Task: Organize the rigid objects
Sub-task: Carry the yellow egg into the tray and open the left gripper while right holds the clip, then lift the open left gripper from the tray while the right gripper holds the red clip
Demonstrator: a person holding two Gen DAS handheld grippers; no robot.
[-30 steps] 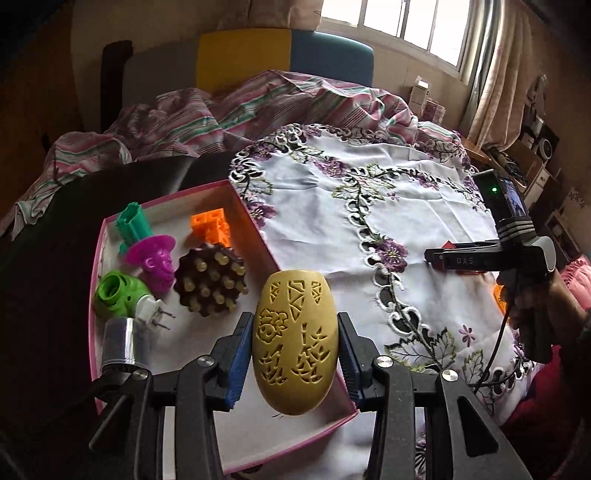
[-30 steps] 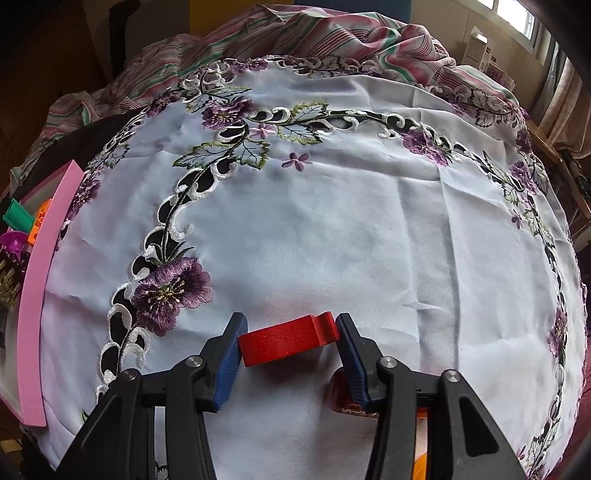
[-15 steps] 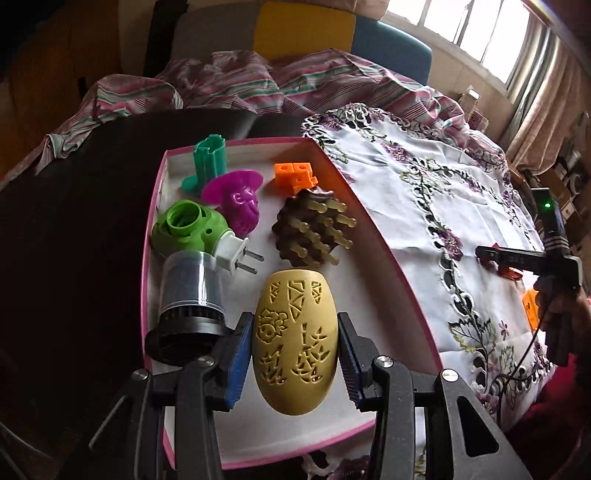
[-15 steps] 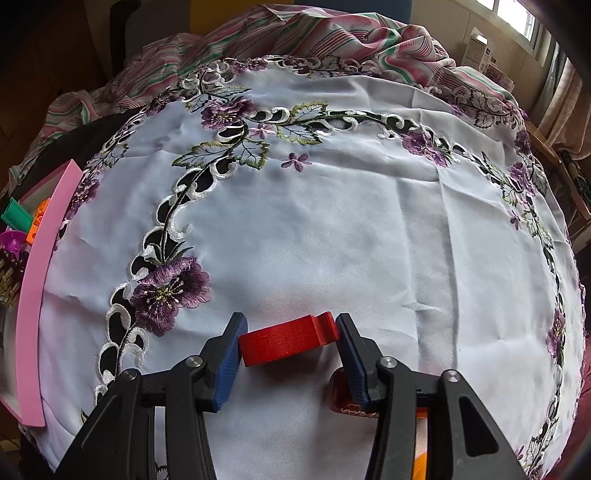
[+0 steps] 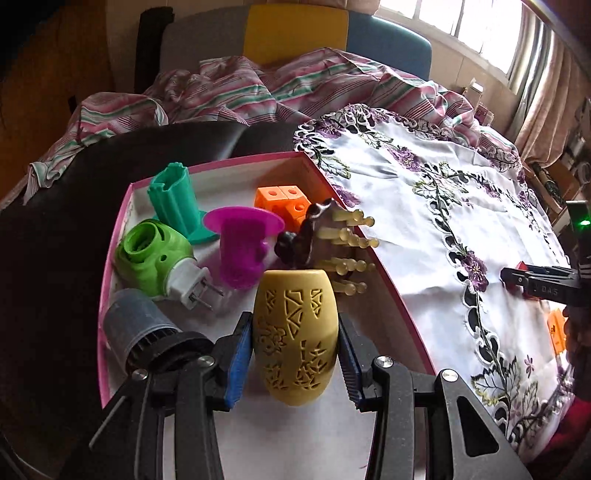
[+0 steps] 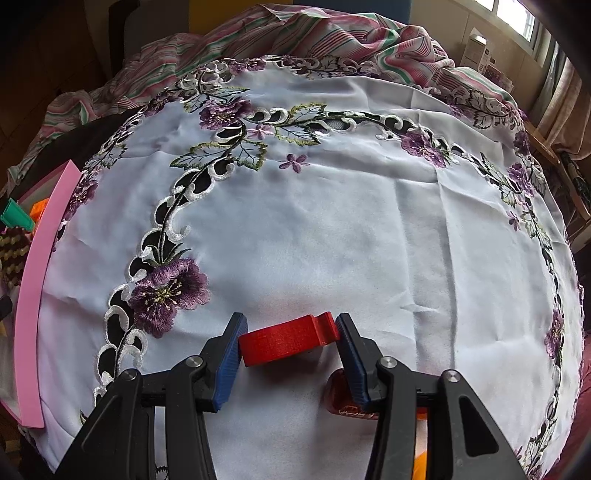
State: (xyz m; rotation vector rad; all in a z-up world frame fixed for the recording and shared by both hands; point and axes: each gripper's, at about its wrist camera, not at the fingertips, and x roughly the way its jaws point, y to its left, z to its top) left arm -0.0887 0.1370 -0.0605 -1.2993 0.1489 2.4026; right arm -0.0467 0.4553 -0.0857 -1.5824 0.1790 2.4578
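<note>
Left wrist view: your left gripper [image 5: 295,354] pinches the yellow perforated egg [image 5: 295,332] between its jaws, over the pink-rimmed box [image 5: 384,284], whose near floor is bare. Right gripper [image 6: 288,341] jaws clamp the red block [image 6: 286,341] above open white tablecloth [image 6: 351,229].

Yellow egg [image 5: 295,339] matt plastic, cut-out patterned; red piece [image 6: 286,338] grainy matt plastic; tablecloth [image 6: 332,229] smooth embroidered cloth.

A home bedroom: striped bedding [image 5: 280,88], embroidered tablecloth [image 6: 332,229], curtained window [image 5: 480,26].
</note>
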